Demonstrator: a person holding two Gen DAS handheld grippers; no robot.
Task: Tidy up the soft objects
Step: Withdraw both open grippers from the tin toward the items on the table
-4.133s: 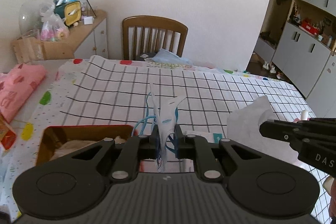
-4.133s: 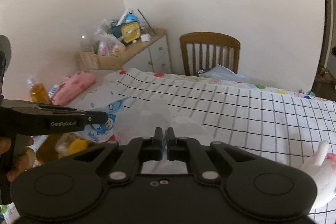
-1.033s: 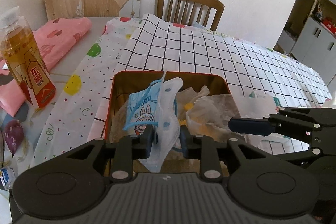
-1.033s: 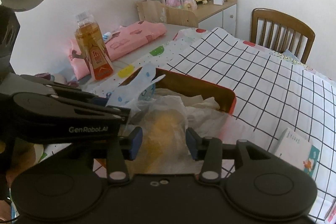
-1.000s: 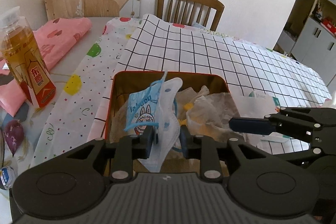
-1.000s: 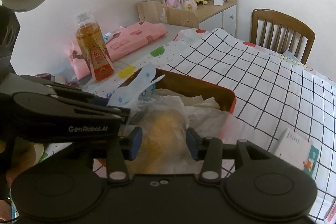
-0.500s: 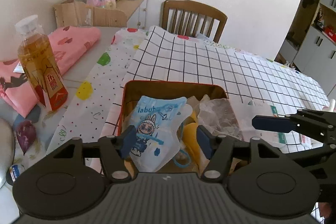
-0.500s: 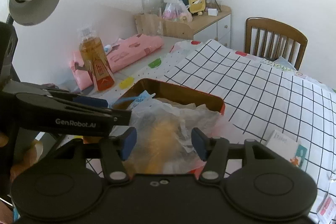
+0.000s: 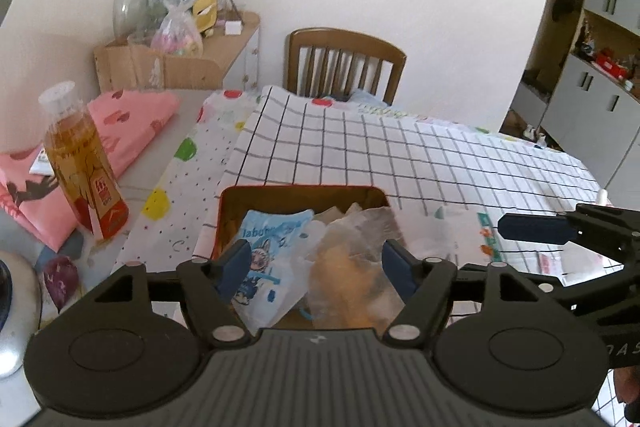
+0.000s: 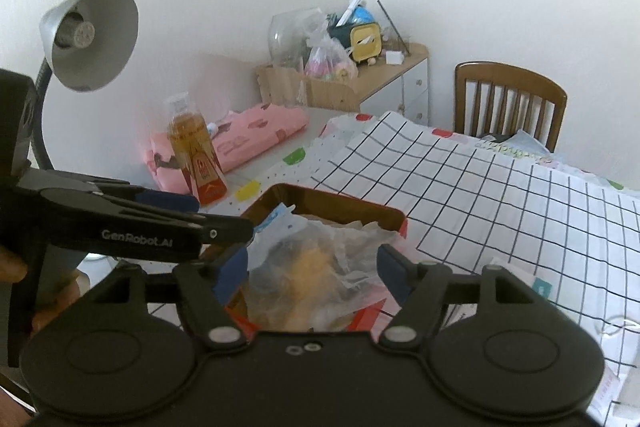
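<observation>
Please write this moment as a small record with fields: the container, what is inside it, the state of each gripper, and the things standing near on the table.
container: red-rimmed tin, on the table's checked cloth
contents: blue cartoon packet on its left side, crinkled clear bag with something yellow inside to its right
left gripper: open, jaws have just been opening, pads touch nothing
right gripper: open, jaws have just been opening, clear bag lies loose below
nearby: bottle of amber drink, folded pink cloth, grey desk lamp
</observation>
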